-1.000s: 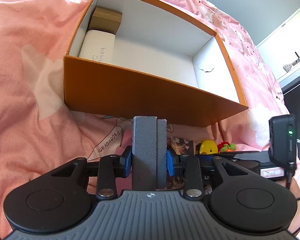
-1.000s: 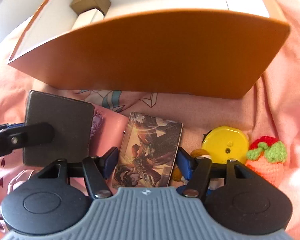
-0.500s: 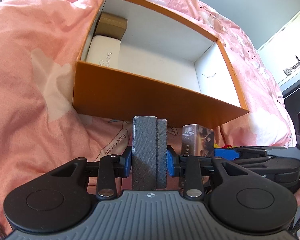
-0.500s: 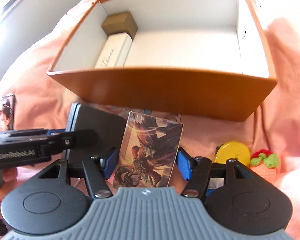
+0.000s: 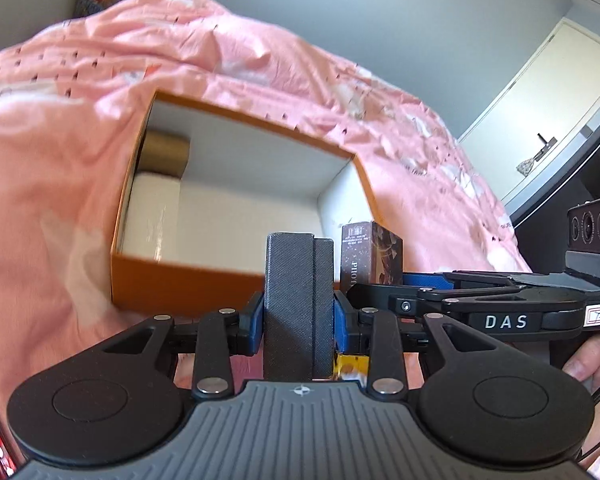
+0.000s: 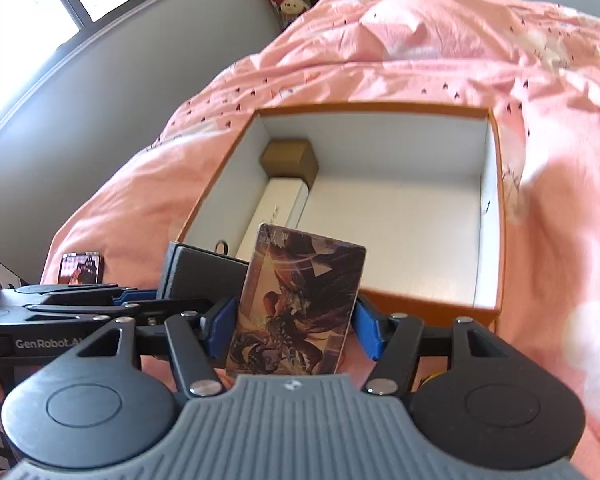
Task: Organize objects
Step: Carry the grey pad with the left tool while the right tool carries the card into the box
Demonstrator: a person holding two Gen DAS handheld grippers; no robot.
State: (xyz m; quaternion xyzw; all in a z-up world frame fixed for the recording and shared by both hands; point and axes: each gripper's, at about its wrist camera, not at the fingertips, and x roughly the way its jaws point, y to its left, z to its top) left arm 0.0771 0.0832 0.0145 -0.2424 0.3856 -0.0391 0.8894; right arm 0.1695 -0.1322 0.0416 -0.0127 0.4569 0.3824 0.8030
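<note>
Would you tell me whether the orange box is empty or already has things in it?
Not empty: the orange box holds a brown box and a white box along one wall; the remaining floor is bare.

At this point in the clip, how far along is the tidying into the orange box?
Done: a brown box and a white box already lie along the left wall inside the orange box. In hand: the left hand-held gripper clamps a dark grey case, the right hand-held gripper an illustrated box, both near the box's front wall. Left: placing both inside.
</note>
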